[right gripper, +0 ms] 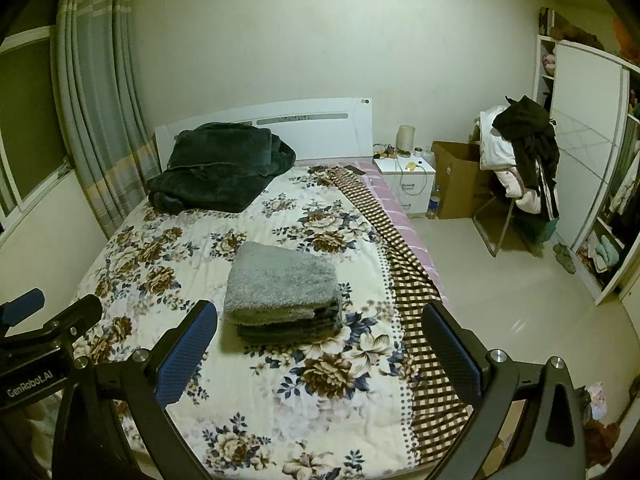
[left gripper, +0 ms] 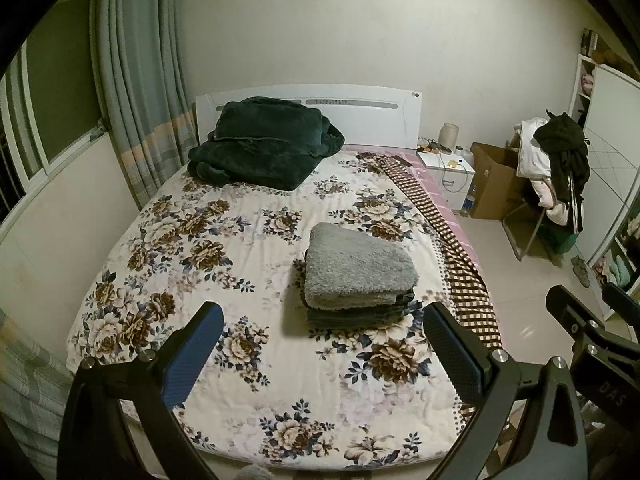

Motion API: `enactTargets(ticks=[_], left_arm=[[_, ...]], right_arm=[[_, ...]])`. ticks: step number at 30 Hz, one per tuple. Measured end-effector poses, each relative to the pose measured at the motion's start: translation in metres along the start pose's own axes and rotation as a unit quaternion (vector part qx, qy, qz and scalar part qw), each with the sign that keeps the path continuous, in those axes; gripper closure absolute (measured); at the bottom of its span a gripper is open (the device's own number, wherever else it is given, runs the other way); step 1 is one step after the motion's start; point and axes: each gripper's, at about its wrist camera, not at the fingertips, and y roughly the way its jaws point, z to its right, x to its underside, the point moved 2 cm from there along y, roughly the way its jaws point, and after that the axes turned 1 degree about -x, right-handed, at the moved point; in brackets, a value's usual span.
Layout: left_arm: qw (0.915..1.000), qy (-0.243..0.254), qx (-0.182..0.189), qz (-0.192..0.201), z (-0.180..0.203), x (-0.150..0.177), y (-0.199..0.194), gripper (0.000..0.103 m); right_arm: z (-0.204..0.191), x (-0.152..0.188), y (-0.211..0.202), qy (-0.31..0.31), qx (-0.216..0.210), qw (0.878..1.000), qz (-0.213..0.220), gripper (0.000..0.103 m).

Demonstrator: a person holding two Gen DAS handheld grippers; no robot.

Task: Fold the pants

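My left gripper (left gripper: 320,344) hangs above the near end of the bed (left gripper: 132,280), its jaws spread wide with nothing between them. The blue-padded left finger (left gripper: 196,356) and the dark right finger (left gripper: 452,352) both stand clear of the floral bedspread (left gripper: 248,216); neither touches cloth. In the gap between them, further up the bed, lie the pants (left gripper: 356,280): a fluffy grey folded bundle, stacked in layers with darker fabric showing at the bottom edge. They rest flat on the bedspread, toward the right half of the mattress, well apart from my fingers.

At the far left corner by the headboard (left gripper: 360,108) sits a heap of dark green blanket (left gripper: 264,144). Along the bed's right edge runs a brown checked cloth (left gripper: 452,240). Beyond it stand a white nightstand (left gripper: 452,176), a cardboard box (left gripper: 496,184) and a chair piled with clothes (left gripper: 556,168).

My right gripper (right gripper: 320,344) is held just beside the left one, likewise released, jaws at full spread and empty. Its blue pad (right gripper: 188,352) sits at the left, its dark finger (right gripper: 452,352) over the checked cloth's edge, touching nothing. From this camera the pants (right gripper: 284,288) lie just ahead of the left finger, still apart from it. The left gripper's body (right gripper: 48,332) shows at the far left edge of this view.
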Motion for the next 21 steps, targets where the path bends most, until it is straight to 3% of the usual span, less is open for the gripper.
enactTargets(ticks=[21], left_arm=[[1.0000,-0.003,0.001,-0.004,0.007,0.006,0.008,0.001]], right_arm=[[0.002,0.014,0.011,0.003,-0.009,1.000,-0.007,0.000]])
